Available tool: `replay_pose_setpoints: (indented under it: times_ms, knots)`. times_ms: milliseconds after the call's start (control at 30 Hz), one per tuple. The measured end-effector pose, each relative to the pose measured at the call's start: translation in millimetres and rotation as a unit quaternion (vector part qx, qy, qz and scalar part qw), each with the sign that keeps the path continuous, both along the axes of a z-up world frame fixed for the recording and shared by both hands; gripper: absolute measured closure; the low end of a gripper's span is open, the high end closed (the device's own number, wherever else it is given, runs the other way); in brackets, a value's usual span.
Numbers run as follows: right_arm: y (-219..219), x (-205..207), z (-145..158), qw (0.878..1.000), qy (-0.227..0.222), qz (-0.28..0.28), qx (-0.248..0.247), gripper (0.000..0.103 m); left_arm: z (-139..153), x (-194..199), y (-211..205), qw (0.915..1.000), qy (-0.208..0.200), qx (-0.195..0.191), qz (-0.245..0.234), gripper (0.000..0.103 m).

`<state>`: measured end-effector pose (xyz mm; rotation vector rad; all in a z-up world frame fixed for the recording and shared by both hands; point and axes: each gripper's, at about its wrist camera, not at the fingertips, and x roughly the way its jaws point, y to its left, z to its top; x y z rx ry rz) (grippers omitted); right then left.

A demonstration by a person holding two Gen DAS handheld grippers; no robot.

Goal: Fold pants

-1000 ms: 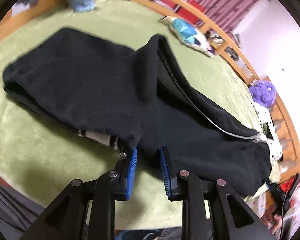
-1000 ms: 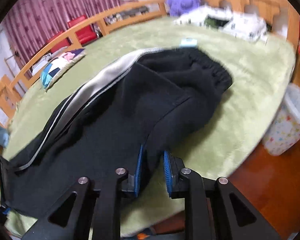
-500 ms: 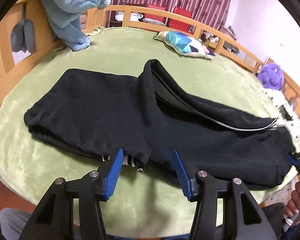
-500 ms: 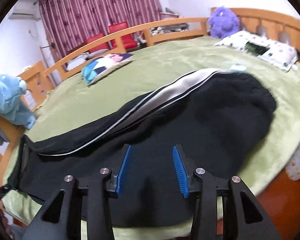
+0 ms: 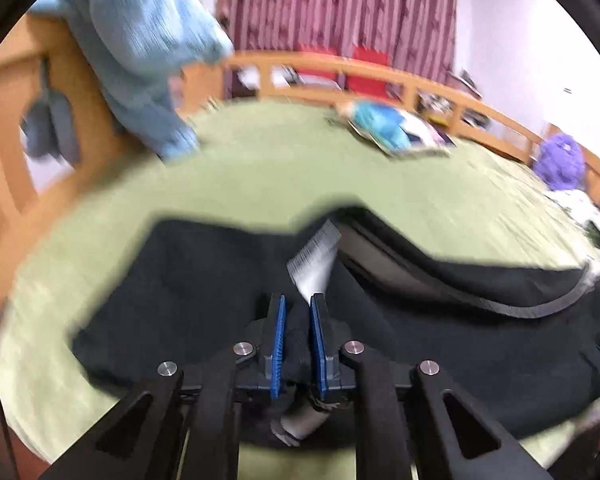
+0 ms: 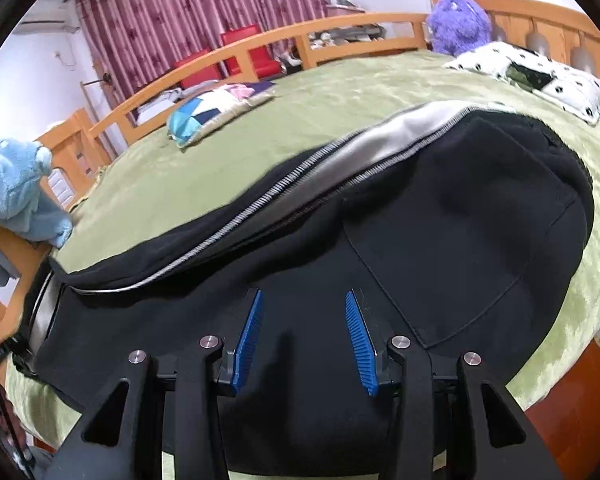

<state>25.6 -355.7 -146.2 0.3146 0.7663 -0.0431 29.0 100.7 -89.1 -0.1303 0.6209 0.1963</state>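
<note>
Blue pads of the left hand-held gripper (image 5: 298, 320) stood close together with a bunch of black cloth pinched between them, so it held the near edge of the pants (image 5: 440, 328), apparently at the leg end, where a pale striped cuff (image 5: 314, 258) stuck up just beyond the fingertips. That grip looked like the start of a lift, the cloth taken at its edge so that the end could be carried over the rest. The left view was blurred, so the exact layer caught could not be told.

The right hand-held gripper (image 6: 304, 312) had its jaws spread wide and gripped nothing; it hovered low over the broad seat of the pants (image 6: 440, 240), near a stitched back pocket (image 6: 452, 280). Judged from this, it stood ready to take the waist end or to pin the cloth while the other end moved.

The pants lay lengthwise along the near side of the bed (image 6: 340, 96), on a green blanket, one leg over the other, with a grey side stripe (image 6: 380, 144) running along the far edge. Further off on the bed lay a patchwork cushion (image 6: 216, 110), a spotted pillow (image 6: 540, 80) and a purple plush toy (image 6: 458, 20); a blue plush toy (image 5: 140, 52) hung at the wooden rail (image 5: 340, 68).
</note>
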Motion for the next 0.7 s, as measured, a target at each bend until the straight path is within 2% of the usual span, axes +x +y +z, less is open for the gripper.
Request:
replay_pose_setpoints:
  times_ms: [133, 267, 333, 400, 467, 633, 700]
  knots:
    - [-6.9, 0.8, -1.3, 1.0, 0.007, -0.013, -0.001, 0.06, 16.2, 28.0, 38.0, 0.999, -0.014, 0.002, 0.043, 0.091]
    - [-8.4, -1.2, -1.8, 0.999, 0.012, -0.027, -0.014, 0.06, 28.9, 56.4, 62.6, 0.9985, -0.02, 0.001, 0.052, 0.092]
    - [-10.1, -1.5, -2.1, 0.999, 0.015, -0.031, -0.018, 0.06, 34.9, 62.1, 66.6, 0.9988, -0.023, -0.011, 0.041, 0.092]
    - [-10.1, -1.7, -2.5, 0.999, 0.017, -0.036, -0.022, 0.06, 39.7, 63.6, 66.4, 0.9984, -0.032, 0.001, 0.046, 0.092]
    - [-9.3, -1.3, -1.9, 0.999, 0.018, -0.035, -0.021, 0.06, 45.2, 68.0, 67.5, 0.9969, -0.045, 0.023, 0.06, 0.092]
    - [-4.7, -3.6, 0.9, 0.999, 0.017, -0.03, -0.033, 0.061, 63.1, 78.9, 89.8, 0.9925, -0.07, 0.021, 0.098, 0.092]
    - [-4.3, -6.5, 2.0, 0.999, 0.015, -0.031, -0.033, 0.061, 67.7, 79.2, 92.1, 0.9918, -0.065, 0.022, 0.108, 0.092]
